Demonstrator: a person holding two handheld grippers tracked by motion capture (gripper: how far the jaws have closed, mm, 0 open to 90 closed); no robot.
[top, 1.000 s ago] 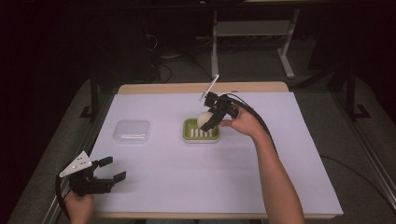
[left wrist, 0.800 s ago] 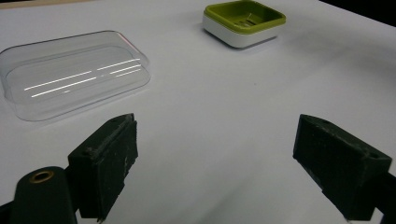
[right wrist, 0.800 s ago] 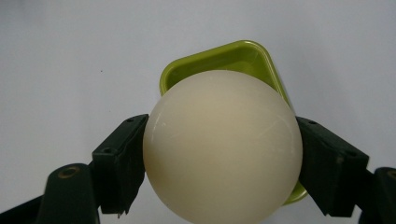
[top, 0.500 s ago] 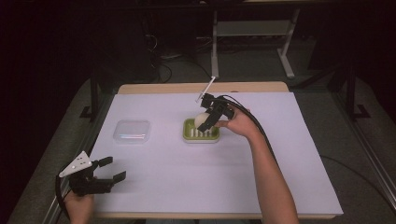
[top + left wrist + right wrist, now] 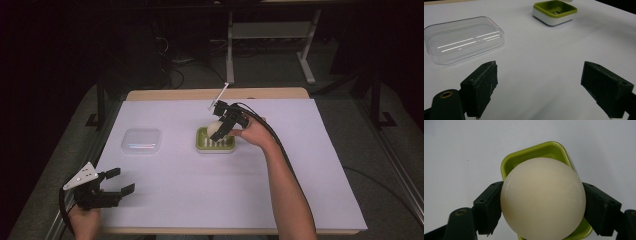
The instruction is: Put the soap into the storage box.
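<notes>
A: The right gripper [image 5: 218, 131] is clenched on the ball [image 5: 543, 198], one jaw on each side of it. Half a second ago the ball is not plainly seen at the dish; now, in the high view, it shows pale and round between the jaws, over the far left part of the dish [image 5: 227, 146].

B: Above the dish or in it?

A: Cannot tell from the high view. In the right gripper view the green rim shows behind and below the ball, so the ball looks lifted clear, or nearly so. Contact with the dish floor is hidden.

B: And a second ago?

A: The ball sits a little more to the left over the dish, and the hand with it. The shift is small: a slight move right and away.

B: Meaning?

A: Likely the ball is being lifted out of the dish, or set into it; the direction is not certain. The grip looks centred, though a smooth sphere can slip if the jaws ease.

B: The other hand?

A: The left gripper [image 5: 111, 186] lies at the near left corner of the table [image 5: 320, 165], jaws spread wide and grasping nothing, in the same place as before. The clear lid [image 5: 464, 46] lies just beyond it, well apart from the dish.
</notes>
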